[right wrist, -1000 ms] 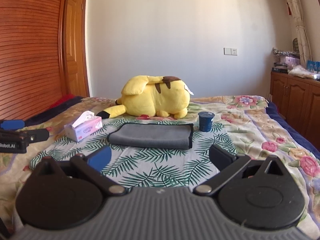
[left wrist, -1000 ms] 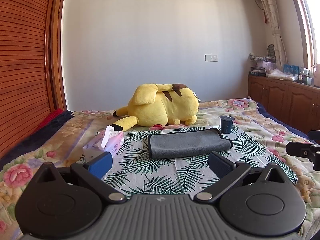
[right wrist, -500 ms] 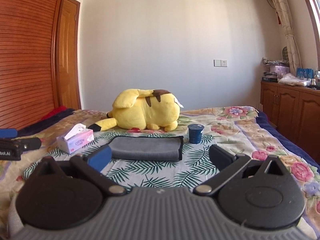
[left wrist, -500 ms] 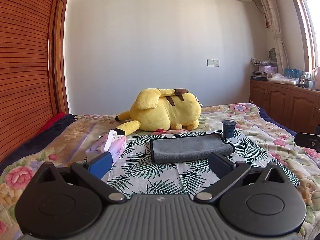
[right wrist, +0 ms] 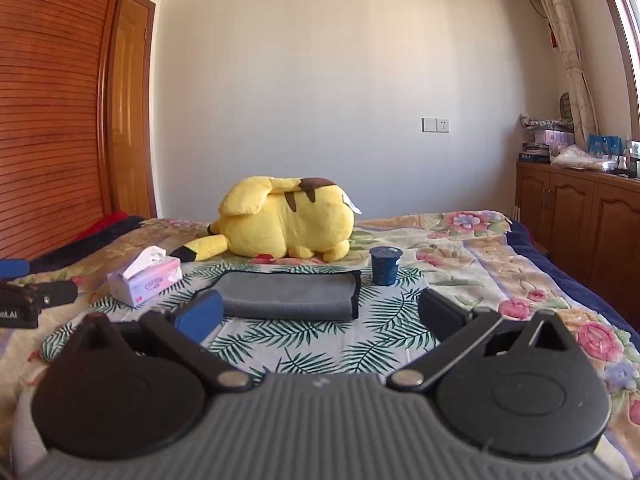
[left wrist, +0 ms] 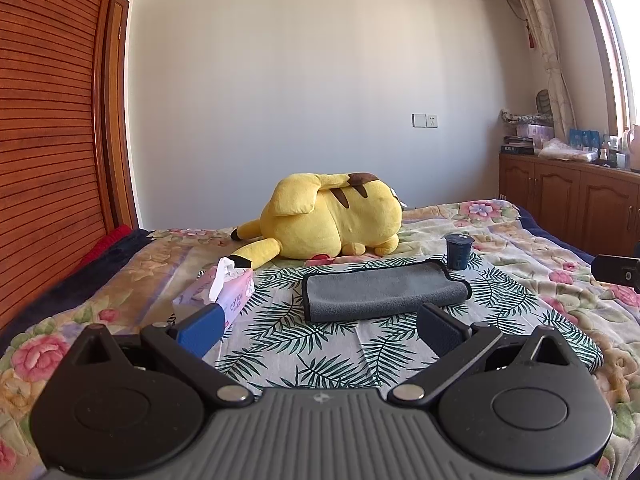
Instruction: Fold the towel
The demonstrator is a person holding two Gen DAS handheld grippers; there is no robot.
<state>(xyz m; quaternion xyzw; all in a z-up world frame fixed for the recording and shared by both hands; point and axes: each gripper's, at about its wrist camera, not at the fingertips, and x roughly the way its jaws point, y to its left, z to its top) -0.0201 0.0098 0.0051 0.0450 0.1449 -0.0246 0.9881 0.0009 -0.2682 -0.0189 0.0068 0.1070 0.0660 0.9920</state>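
Observation:
A grey towel (left wrist: 382,290) lies folded into a flat oblong on the palm-leaf cloth (left wrist: 320,344) on the bed; it also shows in the right wrist view (right wrist: 288,294). My left gripper (left wrist: 320,326) is open and empty, held back from the towel's near edge. My right gripper (right wrist: 320,316) is open and empty, also short of the towel. Each gripper's tip shows at the edge of the other's view: the right one (left wrist: 616,272) and the left one (right wrist: 36,302).
A yellow plush toy (left wrist: 332,216) lies behind the towel. A pink tissue box (left wrist: 222,292) sits left of it and a dark blue cup (left wrist: 458,252) at its far right corner. A wooden wardrobe (left wrist: 48,140) stands left, cabinets (left wrist: 568,208) right.
Both grippers have tilted upward and drawn back a little, so the towel sits lower in both views. The towel has not moved. Both grippers stayed open.

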